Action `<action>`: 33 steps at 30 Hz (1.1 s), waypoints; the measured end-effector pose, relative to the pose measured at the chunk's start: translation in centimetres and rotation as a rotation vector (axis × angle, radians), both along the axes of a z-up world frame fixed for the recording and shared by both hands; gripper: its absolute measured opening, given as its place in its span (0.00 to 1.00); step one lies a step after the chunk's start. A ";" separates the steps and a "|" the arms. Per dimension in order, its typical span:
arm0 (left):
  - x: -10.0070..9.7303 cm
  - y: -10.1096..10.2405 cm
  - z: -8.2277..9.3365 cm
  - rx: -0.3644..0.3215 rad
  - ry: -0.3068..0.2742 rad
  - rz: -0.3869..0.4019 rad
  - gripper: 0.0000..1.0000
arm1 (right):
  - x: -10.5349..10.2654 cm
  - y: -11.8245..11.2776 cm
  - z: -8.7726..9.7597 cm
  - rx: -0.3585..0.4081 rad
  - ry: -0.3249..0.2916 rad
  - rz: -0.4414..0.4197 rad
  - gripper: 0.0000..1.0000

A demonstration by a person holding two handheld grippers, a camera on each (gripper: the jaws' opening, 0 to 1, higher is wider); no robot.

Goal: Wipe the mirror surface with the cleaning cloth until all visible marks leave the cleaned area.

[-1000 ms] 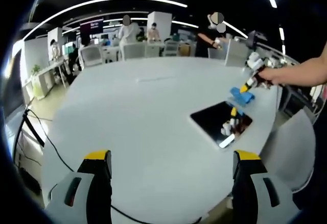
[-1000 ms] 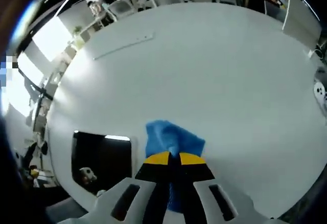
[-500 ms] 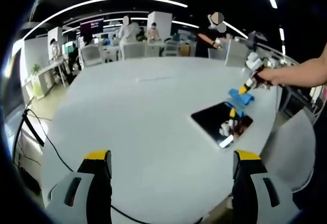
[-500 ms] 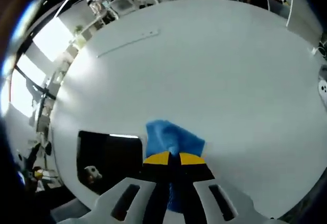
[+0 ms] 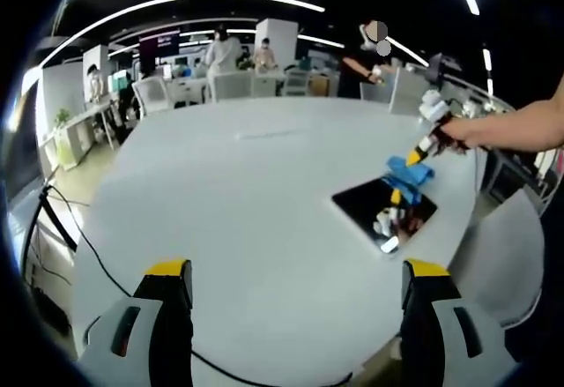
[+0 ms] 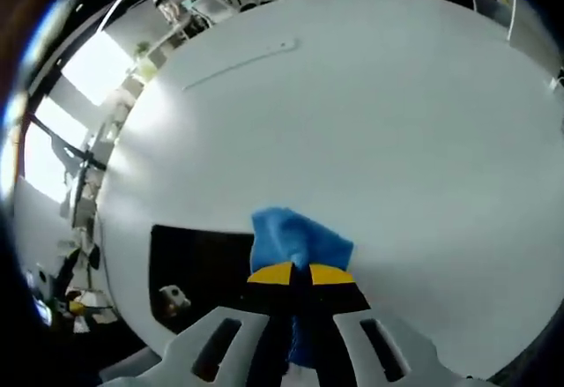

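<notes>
Left gripper view: left gripper (image 5: pixel 295 294) stands wide open with nothing between its yellow-tipped jaws, held above the near part of the pale tabletop (image 5: pixel 238 202). A black cable (image 5: pixel 84 246) trails over the tabletop's left edge. Further off to the right, the mirror (image 5: pixel 385 214) lies flat near the tabletop's right edge, its dark face reflecting a gripper. The blue cleaning cloth (image 5: pixel 407 172) sits at the mirror's far edge, pinched by the right gripper (image 5: pixel 414 154), which a person's hand (image 5: pixel 458 129) carries in from the right. Whether the cloth actually touches the glass cannot be told from this angle. Office desks, chairs and several people stand in the background.

Right gripper view: right gripper (image 6: pixel 293 273) is closed tight on the cleaning cloth (image 6: pixel 295 239), the jaws meeting with the blue fabric bunched above their tips. The mirror (image 6: pixel 203 268) lies to the left of the cloth, which overlaps its right edge. A thin straight strip (image 6: pixel 238 63) lies on the tabletop (image 6: pixel 397 140) well beyond.
</notes>
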State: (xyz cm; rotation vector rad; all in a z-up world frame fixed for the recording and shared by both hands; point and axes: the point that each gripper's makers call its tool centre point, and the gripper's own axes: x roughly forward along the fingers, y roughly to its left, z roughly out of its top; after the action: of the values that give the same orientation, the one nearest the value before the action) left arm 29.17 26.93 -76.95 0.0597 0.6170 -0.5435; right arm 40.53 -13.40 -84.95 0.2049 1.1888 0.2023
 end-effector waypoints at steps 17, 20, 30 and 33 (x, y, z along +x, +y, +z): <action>0.0 0.1 -0.4 0.004 0.013 -0.029 0.99 | 0.0 3.6 -0.8 0.008 0.021 0.041 0.00; 0.1 0.5 -0.4 0.006 0.015 -0.036 0.99 | -0.1 4.3 -0.8 0.007 0.022 0.044 0.00; 0.7 1.0 0.0 0.004 0.002 -0.037 0.99 | -0.4 7.2 -0.8 0.012 0.029 0.071 0.00; 0.7 1.0 -0.2 0.002 0.005 -0.041 0.99 | -0.4 8.2 -1.1 0.020 0.036 0.079 0.00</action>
State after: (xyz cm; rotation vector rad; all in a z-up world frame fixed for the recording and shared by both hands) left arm 29.82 27.91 -77.11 0.0731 0.6226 -0.5831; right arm 40.14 -5.17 -86.09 0.1794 1.2326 0.2806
